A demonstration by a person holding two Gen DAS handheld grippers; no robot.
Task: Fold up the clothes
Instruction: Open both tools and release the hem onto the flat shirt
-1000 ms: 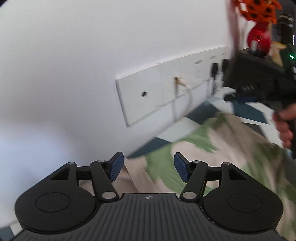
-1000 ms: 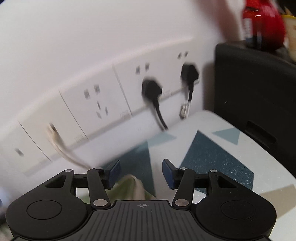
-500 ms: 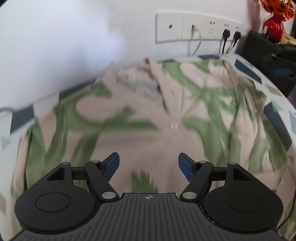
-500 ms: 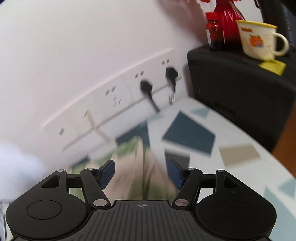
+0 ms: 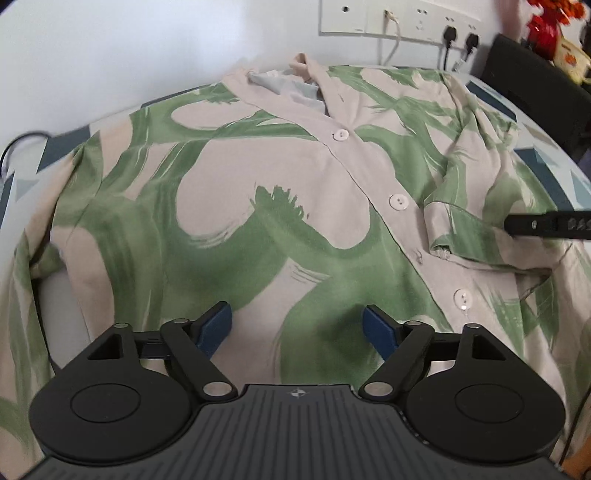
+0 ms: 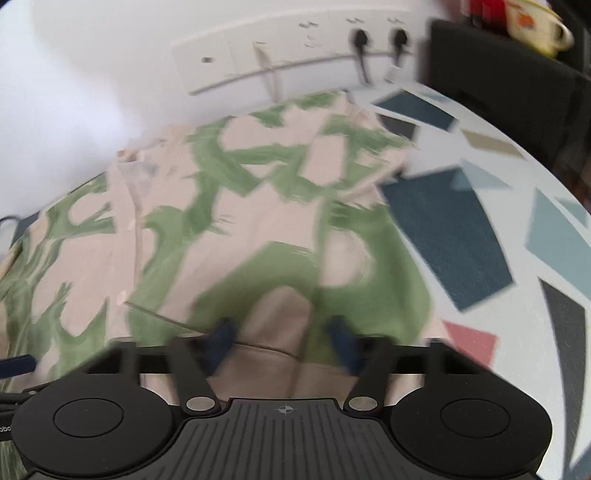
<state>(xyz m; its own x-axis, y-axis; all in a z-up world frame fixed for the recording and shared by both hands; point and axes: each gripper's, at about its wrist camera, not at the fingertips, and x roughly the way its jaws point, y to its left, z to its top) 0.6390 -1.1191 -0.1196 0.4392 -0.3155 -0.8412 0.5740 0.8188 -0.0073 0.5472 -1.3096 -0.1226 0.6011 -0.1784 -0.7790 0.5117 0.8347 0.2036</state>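
Left wrist view showed the left tongs [image 5: 297, 325] spread wide with nothing between the pads, hovering over the lower front of the shirt [image 5: 258, 206]. The shirt lay front-up across the patterned table [image 6: 461, 236], buttoned, its collar [image 5: 303, 74] toward the wall sockets [image 5: 388, 18] and one short sleeve [image 5: 469, 206] flopped inward over the button placket [image 5: 397, 201]. The cloth looked thin, light and limp, likely to slide and bunch rather than hold a crease, so a pinch on a doubled edge, the sleeve cuff, a shoulder seam or the hem, seemed the surest hold. In the right wrist view the right tongs [image 6: 282, 341] also stood apart, low over the sleeve side of the shirt, though motion blur smeared the pads and I could not tell whether they touched the cloth. The hem lay hidden beneath both tongs' bodies, and the shirt's far side from the sleeve ran off the table edge out of sight.
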